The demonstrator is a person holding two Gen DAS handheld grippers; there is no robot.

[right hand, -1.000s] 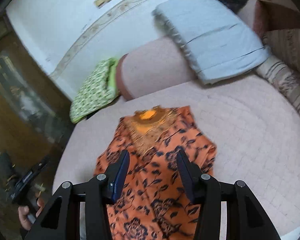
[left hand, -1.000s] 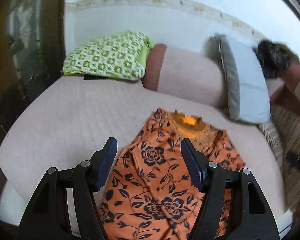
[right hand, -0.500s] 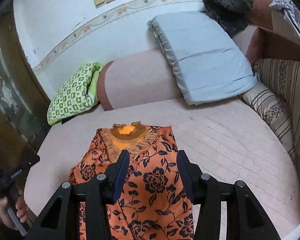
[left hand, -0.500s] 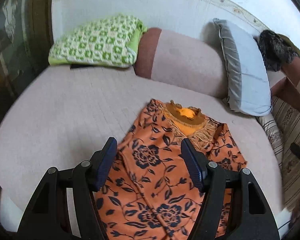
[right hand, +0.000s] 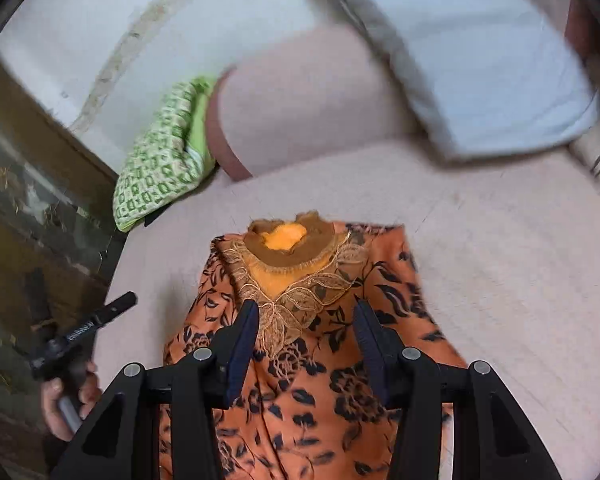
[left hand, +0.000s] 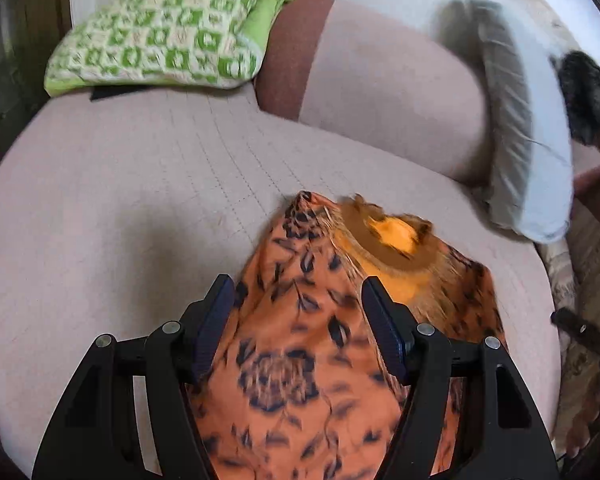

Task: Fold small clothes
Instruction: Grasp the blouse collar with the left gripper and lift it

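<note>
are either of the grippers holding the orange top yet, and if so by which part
Neither. The left gripper and right gripper are both open above the orange floral top, which lies flat on the sofa seat.

this is a home, a living or sleeping room. a wide bed [left hand: 140, 184] with a pink quilted cover stands against a white painted wall [right hand: 112, 20]. on it lie a green patterned pillow [left hand: 160, 36], a pink bolster [left hand: 380, 92] and a grey cushion [right hand: 480, 60]. an orange flowered garment [right hand: 324, 360] lies spread on the bed.
</note>
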